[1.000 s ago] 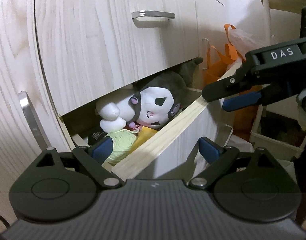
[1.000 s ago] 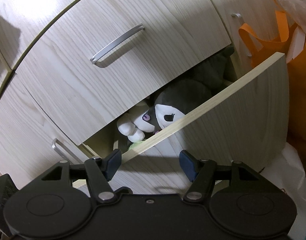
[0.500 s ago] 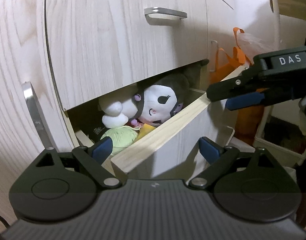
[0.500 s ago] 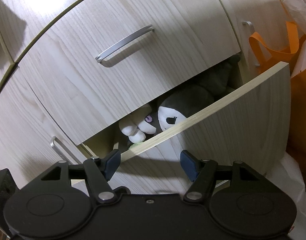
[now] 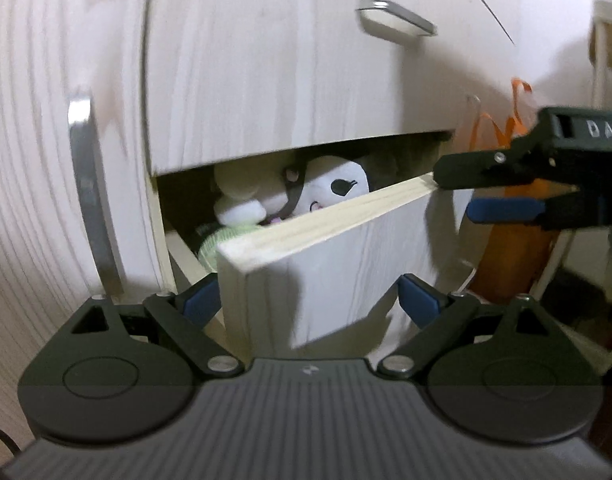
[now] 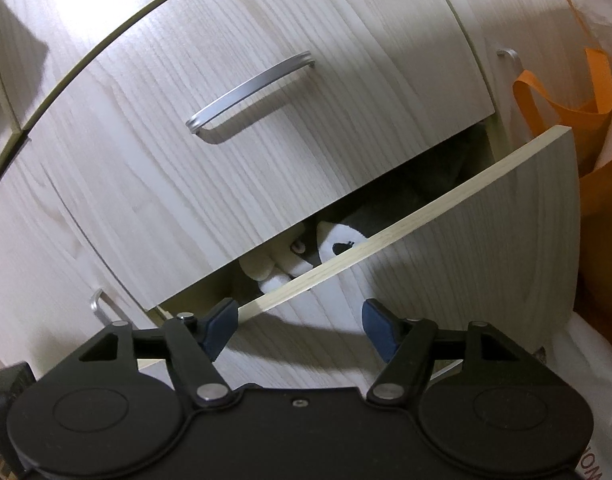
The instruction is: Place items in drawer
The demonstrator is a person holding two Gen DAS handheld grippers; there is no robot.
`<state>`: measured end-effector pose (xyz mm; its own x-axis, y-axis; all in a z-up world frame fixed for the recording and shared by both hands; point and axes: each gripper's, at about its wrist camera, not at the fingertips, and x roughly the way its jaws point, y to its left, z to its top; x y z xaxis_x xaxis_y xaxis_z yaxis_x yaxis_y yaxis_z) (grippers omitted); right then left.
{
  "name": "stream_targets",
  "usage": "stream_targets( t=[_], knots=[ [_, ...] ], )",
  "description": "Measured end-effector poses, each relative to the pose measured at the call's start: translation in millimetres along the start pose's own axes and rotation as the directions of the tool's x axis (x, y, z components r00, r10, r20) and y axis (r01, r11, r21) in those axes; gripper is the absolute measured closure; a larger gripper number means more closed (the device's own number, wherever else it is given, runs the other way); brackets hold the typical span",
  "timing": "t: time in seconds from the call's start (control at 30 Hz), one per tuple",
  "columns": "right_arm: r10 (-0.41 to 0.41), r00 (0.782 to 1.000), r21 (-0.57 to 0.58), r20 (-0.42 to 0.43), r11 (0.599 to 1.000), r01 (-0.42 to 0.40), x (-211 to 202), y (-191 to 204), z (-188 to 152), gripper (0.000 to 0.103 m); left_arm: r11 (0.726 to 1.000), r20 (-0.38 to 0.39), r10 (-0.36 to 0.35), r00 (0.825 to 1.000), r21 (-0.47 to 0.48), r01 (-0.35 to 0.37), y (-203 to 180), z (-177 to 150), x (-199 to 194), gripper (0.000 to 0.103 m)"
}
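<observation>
The bottom drawer [image 5: 326,264] stands partly pulled out, its gap narrow. Inside lie a black-and-white plush toy [image 5: 330,192] and a pale green item [image 5: 222,240]. My left gripper [image 5: 308,298] is open, close against the near end of the drawer front, its fingers on either side of that corner without pressing. In the left wrist view my right gripper [image 5: 454,192] reaches in from the right by the far end of the drawer's top edge. In its own view the right gripper [image 6: 300,320] faces the drawer front [image 6: 466,272] with the plush toy [image 6: 342,240] peeking over; its jaws are opening, nothing between them.
A shut drawer with a metal handle [image 6: 250,92] sits above. A vertical metal handle [image 5: 90,208] is on the cabinet to the left. An orange bag [image 6: 594,160] and white plastic [image 6: 586,380] crowd the right side of the drawer.
The drawer has slid further in, and less of the plush and green item shows. My left gripper has sunk and closed in on the drawer front. The right jaws stand wider.
</observation>
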<state>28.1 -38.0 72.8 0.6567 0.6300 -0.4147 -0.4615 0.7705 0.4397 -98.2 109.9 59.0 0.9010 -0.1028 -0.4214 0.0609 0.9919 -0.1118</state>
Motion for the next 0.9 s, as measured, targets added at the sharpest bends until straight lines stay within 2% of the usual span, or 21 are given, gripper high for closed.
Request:
stream_targets(
  t=[0.07, 0.27, 0.43, 0.47, 0.53, 0.7, 0.83, 0.9],
  knots=[
    [0.002, 1.000, 0.003, 0.010, 1.000, -0.002, 1.2, -0.8, -1.3, 0.026, 1.000, 0.001, 0.000, 1.000, -0.012, 0.000, 0.1, -1.8, 2.4, 0.008],
    [0.021, 0.999, -0.011, 0.034, 1.000, -0.021, 8.0, -3.2, -2.2, 0.026, 0.998, 0.013, 0.060, 0.998, 0.023, -0.061, -4.8, -7.1, 7.3, 0.008],
    [0.019, 0.999, -0.017, 0.045, 1.000, -0.019, 10.9, -3.9, -2.4, 0.025, 0.998, 0.004, 0.063, 0.998, 0.010, -0.063, -1.9, -12.1, 13.4, 0.008],
    [0.019, 0.999, -0.021, 0.047, 1.000, -0.018, 11.1, -3.9, -2.9, 0.025, 0.998, 0.010, 0.065, 0.998, 0.011, -0.065, -1.9, -13.3, 14.2, 0.008],
    [0.021, 0.998, -0.026, 0.053, 0.999, -0.020, 11.7, -4.7, -3.4, 0.024, 0.997, 0.024, 0.074, 0.997, 0.018, -0.075, -2.2, -15.9, 16.0, 0.000],
    [0.040, 0.997, -0.043, 0.066, 0.998, -0.037, 16.1, -5.8, -4.6, 0.022, 0.993, 0.030, 0.112, 0.993, 0.028, -0.113, -2.6, -17.2, 17.2, 0.000],
    [0.044, 0.996, -0.050, 0.077, 0.998, -0.040, 19.9, -6.0, -5.8, 0.023, 0.994, 0.031, 0.105, 0.994, 0.004, -0.105, 4.3, -19.0, 15.6, 0.000],
    [0.022, 0.996, -0.096, 0.091, 0.995, -0.013, 18.4, 0.1, -6.5, 0.023, 0.995, 0.025, 0.097, 0.995, -0.012, -0.096, 6.1, -20.0, 16.5, 0.000]
  ],
)
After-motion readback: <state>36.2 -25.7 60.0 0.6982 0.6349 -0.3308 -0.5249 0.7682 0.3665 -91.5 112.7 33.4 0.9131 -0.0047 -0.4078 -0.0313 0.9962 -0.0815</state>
